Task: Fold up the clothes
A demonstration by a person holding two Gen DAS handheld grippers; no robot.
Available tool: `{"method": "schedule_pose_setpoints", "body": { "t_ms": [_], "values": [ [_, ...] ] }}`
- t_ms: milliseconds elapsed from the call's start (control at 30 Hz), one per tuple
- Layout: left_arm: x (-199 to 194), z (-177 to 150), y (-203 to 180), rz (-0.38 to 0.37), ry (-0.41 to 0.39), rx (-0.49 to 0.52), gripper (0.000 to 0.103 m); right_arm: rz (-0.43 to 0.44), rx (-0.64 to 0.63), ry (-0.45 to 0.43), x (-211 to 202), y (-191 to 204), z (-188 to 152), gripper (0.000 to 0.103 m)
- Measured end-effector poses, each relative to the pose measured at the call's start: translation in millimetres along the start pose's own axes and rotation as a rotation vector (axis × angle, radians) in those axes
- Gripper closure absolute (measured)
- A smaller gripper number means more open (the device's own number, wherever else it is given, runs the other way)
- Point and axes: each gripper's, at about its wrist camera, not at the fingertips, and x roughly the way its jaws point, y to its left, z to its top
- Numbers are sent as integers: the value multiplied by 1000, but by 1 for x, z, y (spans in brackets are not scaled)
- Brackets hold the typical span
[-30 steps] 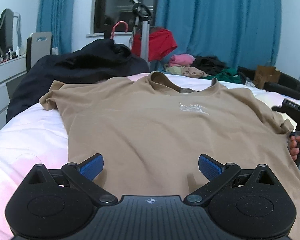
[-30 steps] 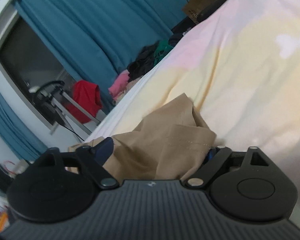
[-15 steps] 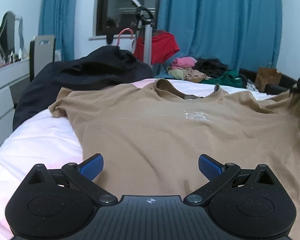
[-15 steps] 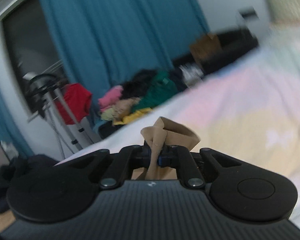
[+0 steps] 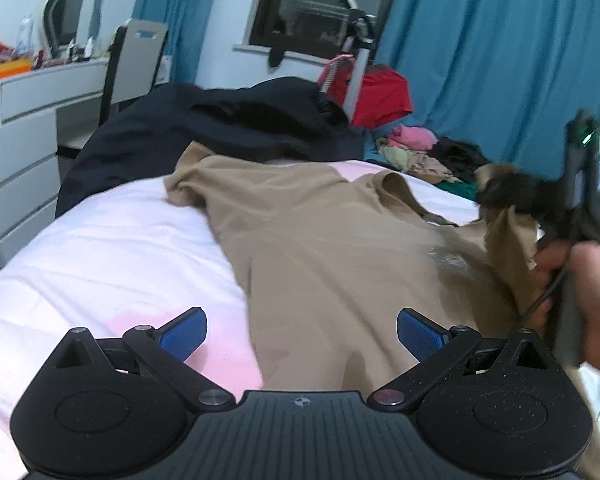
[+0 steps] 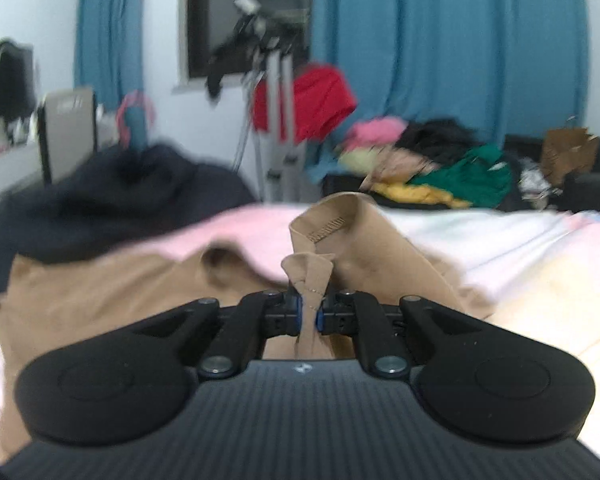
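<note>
One view only: sleeve (image 6: 342, 240) between jaws

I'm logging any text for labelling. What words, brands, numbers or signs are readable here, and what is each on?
None can be read.
Pale print on the chest of the tan T-shirt: too blurred to read.
Lit screen on the right gripper device, at the edge of the left wrist view: too blurred to read.
Small round crosshair mark on the left gripper body: a symbol, no letters.
</note>
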Motion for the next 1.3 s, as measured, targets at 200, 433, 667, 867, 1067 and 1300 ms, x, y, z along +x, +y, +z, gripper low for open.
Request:
{"method": "schedule_pose_setpoints", "body": {
  "t_ms": [200, 433, 667, 867, 1067, 1300],
  "values": [
    [23, -7, -5, -9, 36, 19, 1, 100, 86, 90, 13, -8, -9, 0],
    [13, -12, -16, -16, 9, 61, 1, 120, 153, -7, -102, -28, -8, 0],
    [-16, -17, -29, -11, -33, 102, 1, 101, 279, -69, -264, -60, -46, 0],
    [-58, -29, -48, -30, -57, 187, 1, 17, 395, -157, -368, -88, -94, 0],
    [-85, -56, -90, -93, 5, 305, 9, -72, 437, -205, -409, -124, -115, 0],
    [-114, -93, -169, -245, 127, 390, 16, -166, 497, -249, -416, -173, -129, 0]
  ]
}}
